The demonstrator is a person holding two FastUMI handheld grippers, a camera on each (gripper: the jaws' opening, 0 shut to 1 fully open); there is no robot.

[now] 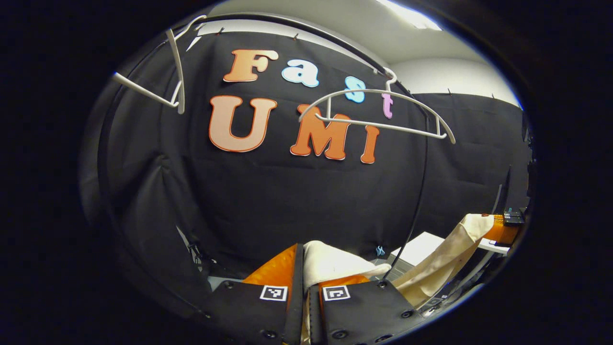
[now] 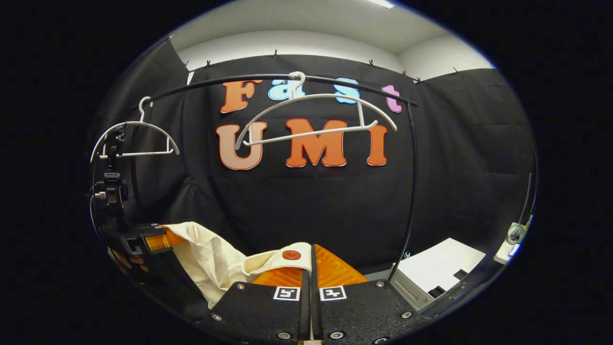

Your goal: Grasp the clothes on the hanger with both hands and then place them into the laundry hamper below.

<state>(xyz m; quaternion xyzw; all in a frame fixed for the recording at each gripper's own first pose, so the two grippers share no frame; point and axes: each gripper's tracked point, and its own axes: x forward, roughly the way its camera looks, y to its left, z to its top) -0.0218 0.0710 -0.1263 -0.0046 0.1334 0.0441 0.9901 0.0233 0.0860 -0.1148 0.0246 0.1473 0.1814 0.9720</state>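
A cream garment (image 1: 333, 262) is off the hanger and hangs stretched between the two grippers. In the left gripper view my left gripper (image 1: 304, 261) is shut on one end of it, and the cloth runs right to the right gripper (image 1: 504, 229). In the right gripper view my right gripper (image 2: 312, 258) is shut on the garment's (image 2: 215, 261) edge beside a red button (image 2: 291, 255); the cloth sags left to the left gripper (image 2: 149, 240). A bare white hanger (image 2: 313, 117) hangs on the black rail (image 2: 287, 78) above, also the white hanger (image 1: 378, 110) at upper right in the left gripper view.
A second bare white hanger (image 2: 134, 139) hangs at the rail's left end, second hanger (image 1: 165, 81). The rail's black upright (image 2: 411, 191) stands at the right. A white box (image 2: 443, 270) sits low on the right, white box (image 1: 421, 247). A black clamp fixture (image 2: 109, 187) is at left.
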